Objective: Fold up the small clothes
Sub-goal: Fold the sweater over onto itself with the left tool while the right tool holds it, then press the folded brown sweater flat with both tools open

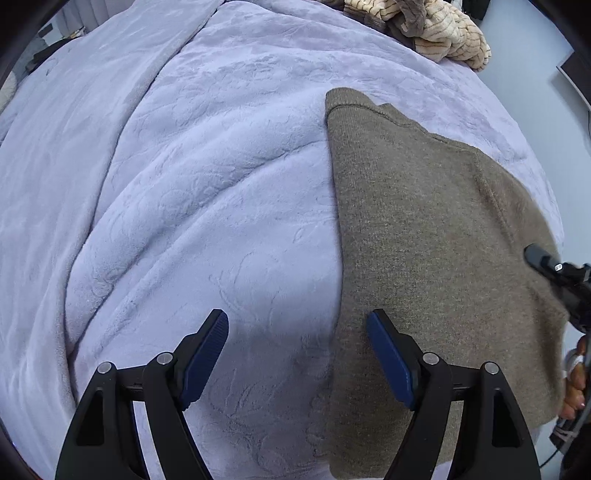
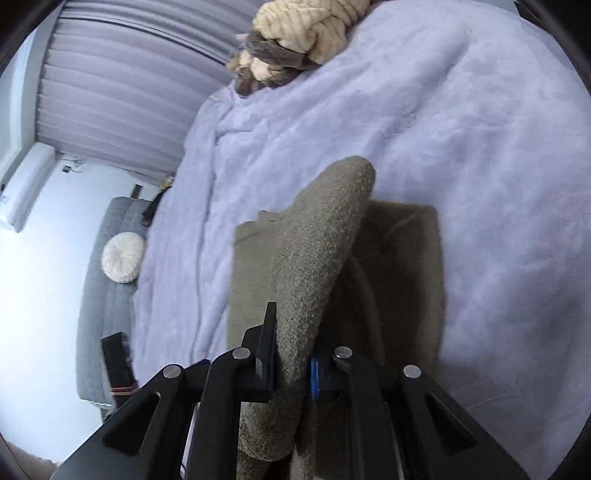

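A brown-grey knitted garment (image 1: 436,236) lies flat on a lavender fleece blanket (image 1: 207,192) that covers the bed. My left gripper (image 1: 297,347) is open and empty, just above the blanket at the garment's left edge; its right finger is over the knit. My right gripper (image 2: 291,354) is shut on a fold of the same garment (image 2: 317,251) and holds that part lifted above the rest, which lies flat beneath (image 2: 406,266). The right gripper also shows at the right edge of the left wrist view (image 1: 554,269).
A heap of cream and brown striped clothes (image 1: 432,29) lies at the far end of the bed, also in the right wrist view (image 2: 295,40). A grey seat with a white round cushion (image 2: 122,258) stands beside the bed. The bed's right edge drops off near the garment.
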